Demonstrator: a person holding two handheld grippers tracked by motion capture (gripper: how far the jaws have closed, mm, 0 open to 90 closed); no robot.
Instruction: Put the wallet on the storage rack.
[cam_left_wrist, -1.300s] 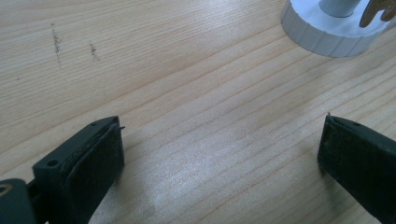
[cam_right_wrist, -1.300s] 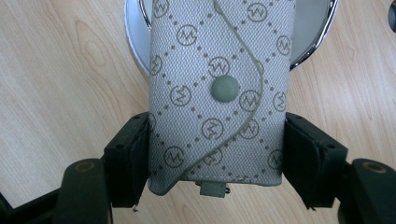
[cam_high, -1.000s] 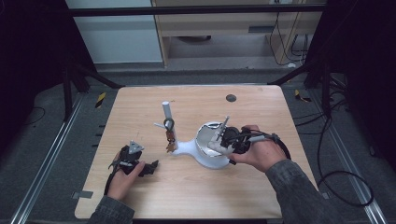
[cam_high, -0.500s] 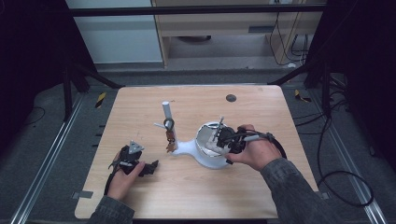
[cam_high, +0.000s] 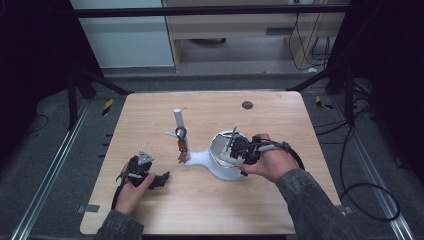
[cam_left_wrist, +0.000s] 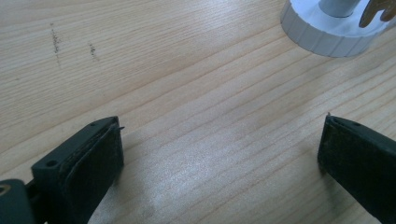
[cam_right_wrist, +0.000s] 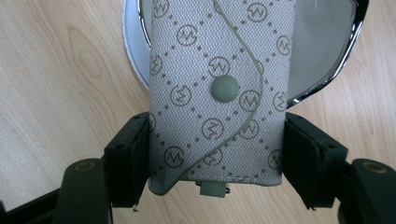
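Note:
A grey fabric key pouch (cam_right_wrist: 219, 93) with a monogram print and a snap button is clamped between the jaws of my right gripper (cam_right_wrist: 218, 122), which is shut on it. In the high view the right gripper (cam_high: 239, 147) holds the key pouch (cam_high: 232, 137) over a white dish (cam_high: 220, 171) with a chrome rim (cam_right_wrist: 337, 70). My left gripper (cam_high: 162, 179) rests on the table at the front left. Its jaws (cam_left_wrist: 222, 123) stand wide open with only bare wood between them.
A white stand (cam_high: 177, 119) with a hook bearing brown keys (cam_high: 182, 152) rises left of the dish; its round base (cam_left_wrist: 322, 32) lies ahead of the left gripper. A small dark disc (cam_high: 247, 105) sits near the table's far edge.
The right gripper with the pouch has edged slightly to the left over the dish. The left gripper has stayed where it was.

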